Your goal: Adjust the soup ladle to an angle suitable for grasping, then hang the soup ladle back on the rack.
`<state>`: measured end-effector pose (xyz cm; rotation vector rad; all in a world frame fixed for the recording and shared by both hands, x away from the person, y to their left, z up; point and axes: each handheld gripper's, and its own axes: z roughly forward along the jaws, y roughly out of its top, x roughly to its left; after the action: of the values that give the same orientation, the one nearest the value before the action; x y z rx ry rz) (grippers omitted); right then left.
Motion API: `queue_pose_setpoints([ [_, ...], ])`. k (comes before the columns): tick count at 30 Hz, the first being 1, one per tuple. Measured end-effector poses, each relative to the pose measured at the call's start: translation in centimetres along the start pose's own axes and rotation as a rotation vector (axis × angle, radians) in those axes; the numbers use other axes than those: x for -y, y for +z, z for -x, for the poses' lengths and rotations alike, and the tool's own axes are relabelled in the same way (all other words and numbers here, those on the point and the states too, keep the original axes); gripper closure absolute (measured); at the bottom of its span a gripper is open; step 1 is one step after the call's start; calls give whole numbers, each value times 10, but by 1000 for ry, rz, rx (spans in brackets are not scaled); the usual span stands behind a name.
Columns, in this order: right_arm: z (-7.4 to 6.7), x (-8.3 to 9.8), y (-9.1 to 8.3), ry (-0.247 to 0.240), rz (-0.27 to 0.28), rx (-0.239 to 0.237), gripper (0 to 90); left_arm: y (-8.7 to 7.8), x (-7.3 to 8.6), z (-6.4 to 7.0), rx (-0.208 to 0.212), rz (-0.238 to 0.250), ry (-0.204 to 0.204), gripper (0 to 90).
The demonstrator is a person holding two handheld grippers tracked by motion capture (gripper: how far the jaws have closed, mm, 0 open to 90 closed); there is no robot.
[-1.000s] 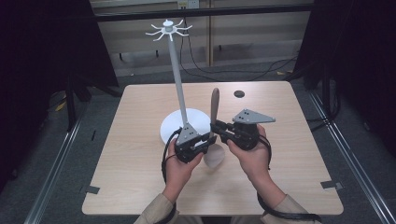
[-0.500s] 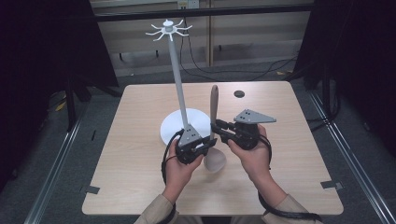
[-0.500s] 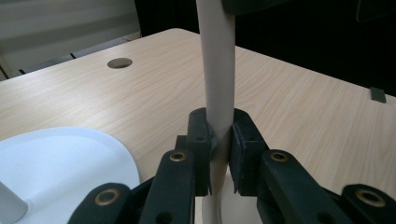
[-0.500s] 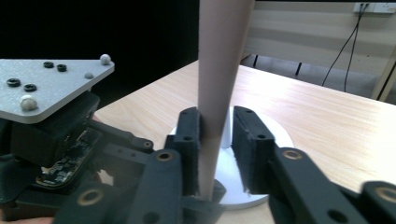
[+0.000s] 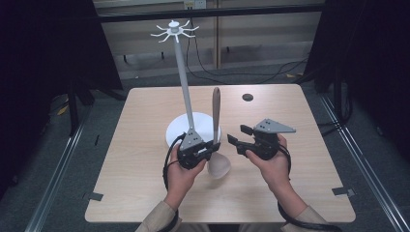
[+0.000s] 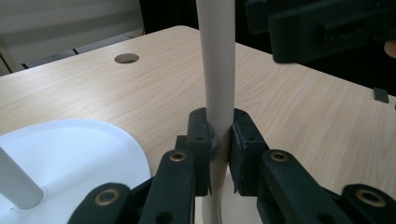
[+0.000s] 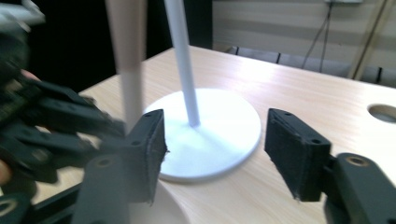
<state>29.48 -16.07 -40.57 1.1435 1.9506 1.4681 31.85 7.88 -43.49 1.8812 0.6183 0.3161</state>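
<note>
A pale wooden spoon (image 5: 216, 111) stands upright, handle up and bowl (image 5: 219, 166) down near the table. My left gripper (image 5: 210, 151) is shut on its lower handle; in the left gripper view the pads (image 6: 201, 140) clamp the spoon's handle (image 6: 217, 70). My right gripper (image 5: 235, 135) sits just right of the spoon. Its jaws have just been opening and nothing is between them. In the right gripper view my right gripper (image 7: 215, 149) stands wide, with the spoon (image 7: 128, 46) off its left pad. A white hook stand (image 5: 183, 87) rises behind.
The stand's round white base (image 5: 176, 133) lies on the wooden table (image 5: 145, 193) just behind my left gripper, with hooks (image 5: 173, 30) at the pole's top. A cable hole (image 5: 247, 97) sits at the table's far right. Dark floor surrounds the table.
My right gripper has opened, come off the spoon's handle and drawn away to the right and a little down. The left gripper and spoon have stayed put.
</note>
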Motion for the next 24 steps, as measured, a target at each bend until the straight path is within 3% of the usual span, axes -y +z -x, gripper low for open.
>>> queue_pose_setpoints([
  [12,19,32,-6,8,-65,59,160,-5,-2,-5,0,-6,-20,802],
  [19,23,45,-10,13,-75,64,37,-10,-5,-7,4,5,-29,802],
  [24,24,50,-10,6,-80,52,25,-13,-9,-11,6,12,-28,802],
])
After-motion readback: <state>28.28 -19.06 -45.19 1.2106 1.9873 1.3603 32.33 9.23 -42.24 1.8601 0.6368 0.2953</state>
